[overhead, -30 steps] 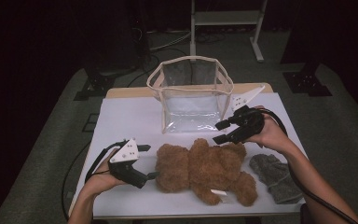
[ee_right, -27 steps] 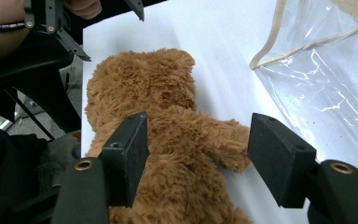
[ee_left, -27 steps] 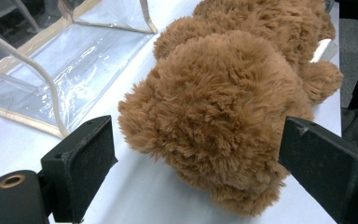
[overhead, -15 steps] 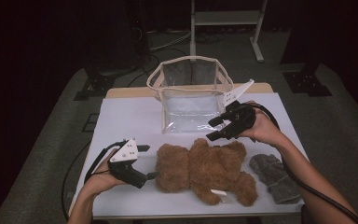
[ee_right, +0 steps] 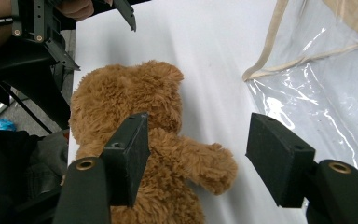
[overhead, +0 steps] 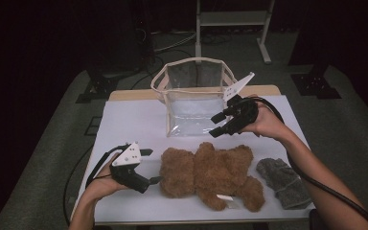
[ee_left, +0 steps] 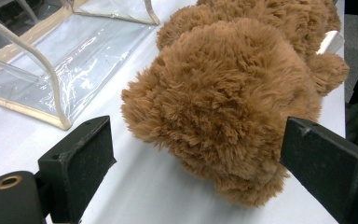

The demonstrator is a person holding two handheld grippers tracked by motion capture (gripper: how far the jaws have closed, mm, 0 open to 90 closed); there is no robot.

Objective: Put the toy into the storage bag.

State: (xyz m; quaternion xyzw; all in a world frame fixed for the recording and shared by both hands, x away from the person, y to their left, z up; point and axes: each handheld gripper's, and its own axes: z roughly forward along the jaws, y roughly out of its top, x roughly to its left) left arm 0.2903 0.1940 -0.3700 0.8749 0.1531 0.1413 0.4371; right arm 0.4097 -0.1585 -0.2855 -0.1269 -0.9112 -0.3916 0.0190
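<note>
Teddy bear lies face-down on the counter, before the clear bag. My left hand-held gripper brackets its head, open; right hand-held gripper open, empty. Pre-grasp stage; next, close on the head.

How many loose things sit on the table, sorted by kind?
Brown teddy bear: 1
Clear plastic bag with beige trim: 1
Grey knitted item, too folded to name more exactly: 1
Total: 3
</note>
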